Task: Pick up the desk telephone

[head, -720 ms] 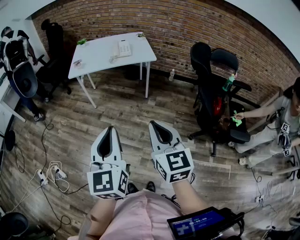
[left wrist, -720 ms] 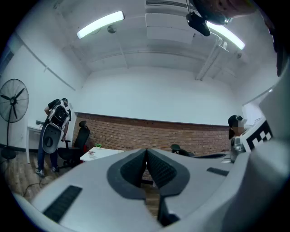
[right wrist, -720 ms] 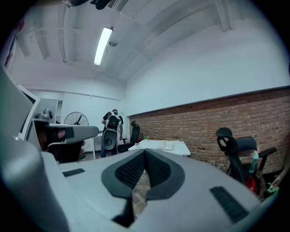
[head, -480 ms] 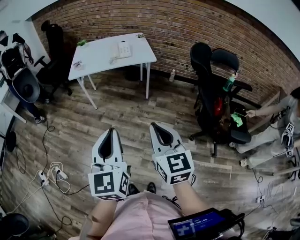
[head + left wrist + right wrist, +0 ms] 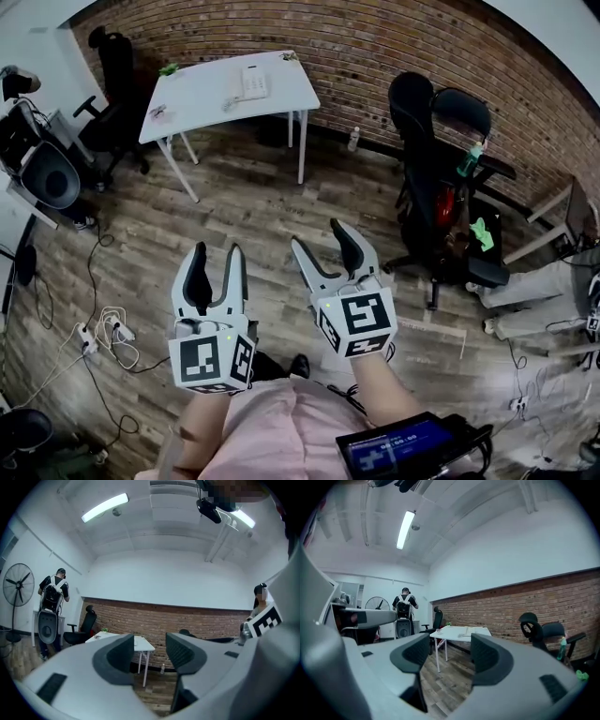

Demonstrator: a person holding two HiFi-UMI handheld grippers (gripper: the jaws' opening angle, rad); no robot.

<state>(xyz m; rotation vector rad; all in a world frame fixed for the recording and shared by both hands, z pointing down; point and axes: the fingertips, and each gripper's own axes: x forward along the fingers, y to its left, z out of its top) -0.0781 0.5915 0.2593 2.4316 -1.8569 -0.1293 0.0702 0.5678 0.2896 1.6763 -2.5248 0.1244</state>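
In the head view, the left gripper [image 5: 217, 255] sits at lower centre-left and the right gripper [image 5: 321, 236] just beside it at lower centre. Both have their jaws spread apart with only the wooden floor [image 5: 253, 216] showing between them. The desk telephone [image 5: 251, 84] lies on the white table [image 5: 197, 103] in the upper left of the frame, against the brick wall [image 5: 394, 47] and well apart from both grippers. A black office chair [image 5: 436, 178] stands at the right.

In the left gripper view, the left gripper [image 5: 150, 651] has its jaws parted and nothing between them. The gap at lower centre frames the white table [image 5: 143, 645] and the brick wall [image 5: 206, 620]. A person wearing a backpack [image 5: 52, 595] stands at the left beside a fan [image 5: 18, 585].

In the right gripper view, the right gripper [image 5: 450, 653] also has its jaws parted and holds nothing. The white table [image 5: 452, 633] shows at centre just above the jaws, and the telephone on it is too small to make out.
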